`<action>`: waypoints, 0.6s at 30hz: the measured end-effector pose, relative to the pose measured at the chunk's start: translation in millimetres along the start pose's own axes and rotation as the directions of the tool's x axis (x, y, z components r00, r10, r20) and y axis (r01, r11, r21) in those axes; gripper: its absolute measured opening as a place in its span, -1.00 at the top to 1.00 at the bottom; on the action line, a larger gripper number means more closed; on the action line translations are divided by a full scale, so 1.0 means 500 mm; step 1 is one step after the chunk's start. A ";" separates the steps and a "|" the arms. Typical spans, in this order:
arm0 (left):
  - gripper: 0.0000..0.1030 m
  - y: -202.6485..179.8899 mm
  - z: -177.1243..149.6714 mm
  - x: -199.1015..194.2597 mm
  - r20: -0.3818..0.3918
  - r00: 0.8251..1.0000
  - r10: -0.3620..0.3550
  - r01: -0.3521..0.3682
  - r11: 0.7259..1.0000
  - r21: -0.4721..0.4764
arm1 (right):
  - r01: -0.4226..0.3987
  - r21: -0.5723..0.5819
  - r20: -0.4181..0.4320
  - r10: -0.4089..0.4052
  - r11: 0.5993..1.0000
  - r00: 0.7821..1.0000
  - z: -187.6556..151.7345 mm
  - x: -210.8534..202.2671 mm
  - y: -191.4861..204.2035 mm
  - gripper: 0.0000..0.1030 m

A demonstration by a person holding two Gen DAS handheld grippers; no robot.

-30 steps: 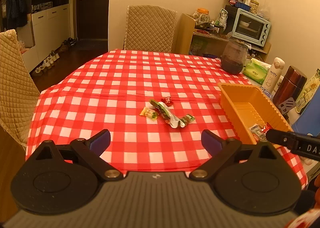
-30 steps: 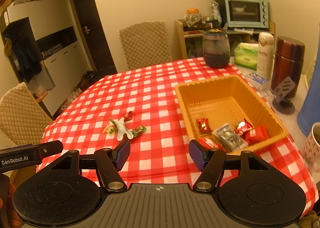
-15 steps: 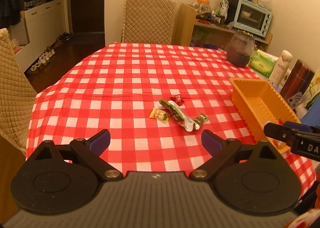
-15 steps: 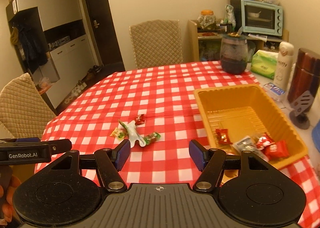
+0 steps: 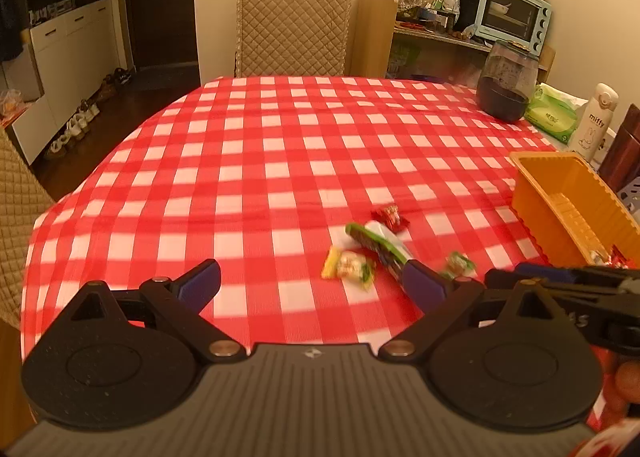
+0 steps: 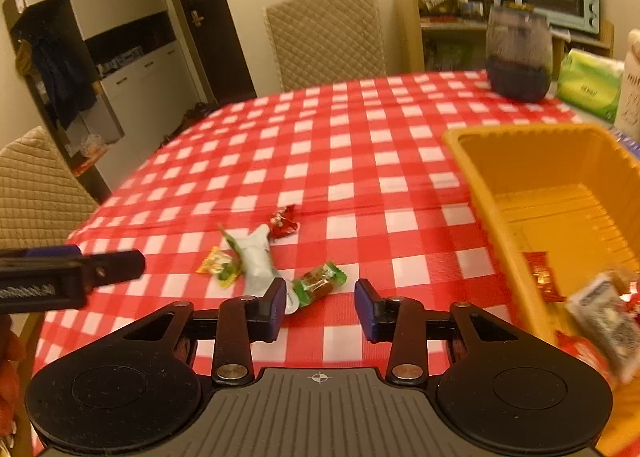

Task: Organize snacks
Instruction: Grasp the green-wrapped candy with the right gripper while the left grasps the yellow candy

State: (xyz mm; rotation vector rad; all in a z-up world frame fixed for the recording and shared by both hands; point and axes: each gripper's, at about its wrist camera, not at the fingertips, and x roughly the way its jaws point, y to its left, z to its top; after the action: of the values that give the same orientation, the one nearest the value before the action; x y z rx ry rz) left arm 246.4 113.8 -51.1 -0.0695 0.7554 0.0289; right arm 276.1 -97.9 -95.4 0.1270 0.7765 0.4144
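Broadly, a table under a red-and-white checked tablecloth (image 6: 344, 161) fills both views, with an orange plastic tray (image 6: 492, 213) at its right side. Several wrapped snacks (image 6: 600, 309) already lie in the tray's near end. Four more snacks remain loose on the cloth, left of the tray: a long white-and-green packet (image 6: 258, 261), a green-wrapped candy (image 6: 320, 283) near its lower end, a yellow-and-green candy (image 6: 218, 267) on its left, and a small red candy (image 6: 284, 221) on the far side.

The left gripper (image 5: 312, 285) hangs with fingers wide apart and nothing between them, left of and nearer than the cluster. The right gripper (image 6: 320, 305) has its jaws closing, narrower than the left's, yet nothing sits between the pads; the green-wrapped candy lies just beyond them.

My worry is timing: if the jaws finish closing short of that candy, they will pinch air or flick it away. The packet's end lies touching or just beside the candy, so a low approach could also catch both.
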 end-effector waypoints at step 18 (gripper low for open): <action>-0.88 0.032 -0.003 0.063 -0.067 0.997 -0.024 0.021 0.999 -0.045 | 0.022 0.084 -0.046 -0.018 0.996 0.999 0.009 0.112 0.006 0.29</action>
State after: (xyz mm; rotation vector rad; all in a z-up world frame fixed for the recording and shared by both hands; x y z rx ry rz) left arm 267.4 129.7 -74.7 -0.1215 0.8220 0.0221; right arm 313.7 -72.1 -128.1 0.1893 0.8397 0.3669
